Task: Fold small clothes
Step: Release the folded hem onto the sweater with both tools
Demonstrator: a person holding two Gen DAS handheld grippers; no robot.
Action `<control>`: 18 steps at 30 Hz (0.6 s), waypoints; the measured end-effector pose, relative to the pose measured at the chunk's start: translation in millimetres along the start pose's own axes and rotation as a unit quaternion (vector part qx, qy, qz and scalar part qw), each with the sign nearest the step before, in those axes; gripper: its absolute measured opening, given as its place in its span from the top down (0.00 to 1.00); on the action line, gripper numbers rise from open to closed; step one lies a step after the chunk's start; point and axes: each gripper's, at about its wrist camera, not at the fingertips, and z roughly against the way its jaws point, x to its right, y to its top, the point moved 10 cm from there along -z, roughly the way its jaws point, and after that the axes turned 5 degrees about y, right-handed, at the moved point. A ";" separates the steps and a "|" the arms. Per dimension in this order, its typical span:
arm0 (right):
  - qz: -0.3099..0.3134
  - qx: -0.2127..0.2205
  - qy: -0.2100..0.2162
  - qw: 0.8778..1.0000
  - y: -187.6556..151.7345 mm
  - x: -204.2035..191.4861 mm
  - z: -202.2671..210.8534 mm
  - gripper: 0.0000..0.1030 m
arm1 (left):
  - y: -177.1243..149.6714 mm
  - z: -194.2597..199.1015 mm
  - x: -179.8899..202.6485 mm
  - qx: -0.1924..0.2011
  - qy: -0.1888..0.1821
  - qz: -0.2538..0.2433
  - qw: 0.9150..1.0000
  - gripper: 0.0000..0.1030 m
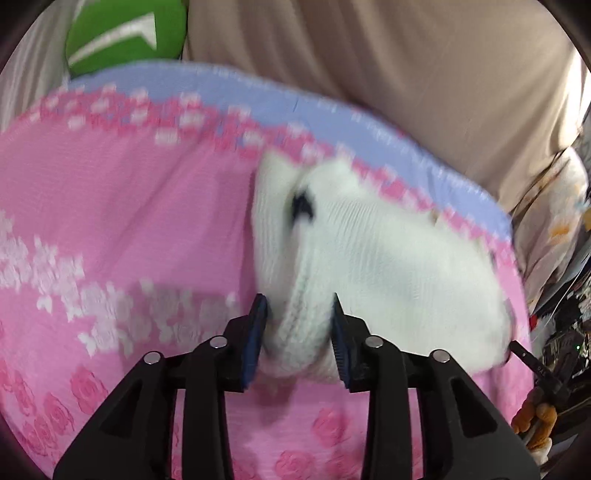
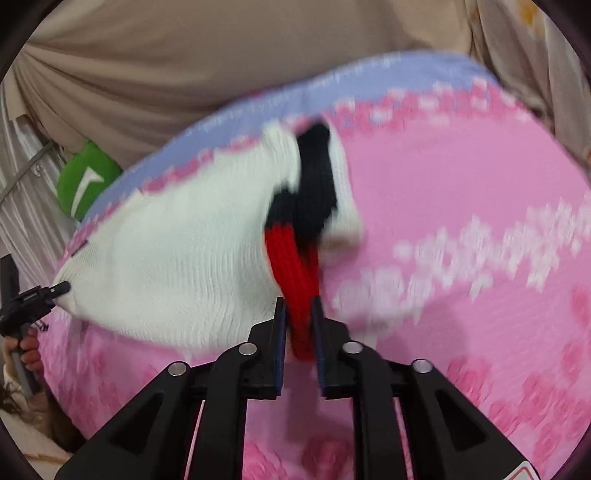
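A small white knit garment (image 1: 388, 251) with a black and red ribbed band lies stretched over a pink flowered cloth (image 1: 122, 206). My left gripper (image 1: 300, 306) is shut on a white ribbed edge of the garment. My right gripper (image 2: 298, 306) is shut on the red ribbed band (image 2: 295, 273) of the same garment (image 2: 177, 251), with the black part (image 2: 314, 184) above it. The garment hangs taut between the two grippers. The left gripper's fingertips (image 2: 59, 288) show at the garment's far left corner in the right wrist view. Both views are blurred by motion.
The pink cloth (image 2: 461, 184) has a lilac border (image 1: 258, 92) along its far edge. A green cushion (image 1: 125, 33) with white marks sits behind it, also seen in the right wrist view (image 2: 85, 181). Beige fabric (image 1: 406, 62) fills the background. Clutter lies at the right edge (image 1: 561, 332).
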 end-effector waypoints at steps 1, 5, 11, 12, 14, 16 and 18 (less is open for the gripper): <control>0.008 0.017 0.003 1.000 15.8 -3.4 1.6 0.79 | 12.0 8.1 5.9 0.023 -0.003 -0.001 1.000 0.65; 0.016 0.055 0.019 0.998 73.1 -7.4 -30.8 0.51 | 70.6 -1.1 30.7 0.077 -0.015 -0.003 0.997 0.37; -0.062 -0.022 -0.005 0.998 88.9 24.0 -126.9 0.52 | 83.5 -120.4 35.0 -0.029 0.017 0.011 0.999 0.38; -0.068 -0.033 -0.003 0.997 86.1 22.5 -136.3 0.54 | 80.5 -137.4 30.3 -0.048 0.020 0.020 0.998 0.48; -0.061 -0.027 -0.007 0.998 88.8 18.5 -138.7 0.89 | 78.9 -160.4 17.7 -0.068 0.042 0.052 0.995 0.82; -0.059 0.014 0.038 0.997 102.6 2.2 -117.5 0.92 | 82.0 -164.6 17.2 -0.056 0.035 0.049 0.997 0.94; -0.037 0.067 0.041 0.996 119.2 -5.9 -88.2 0.92 | 82.2 -164.4 19.9 -0.048 0.044 0.032 0.997 0.95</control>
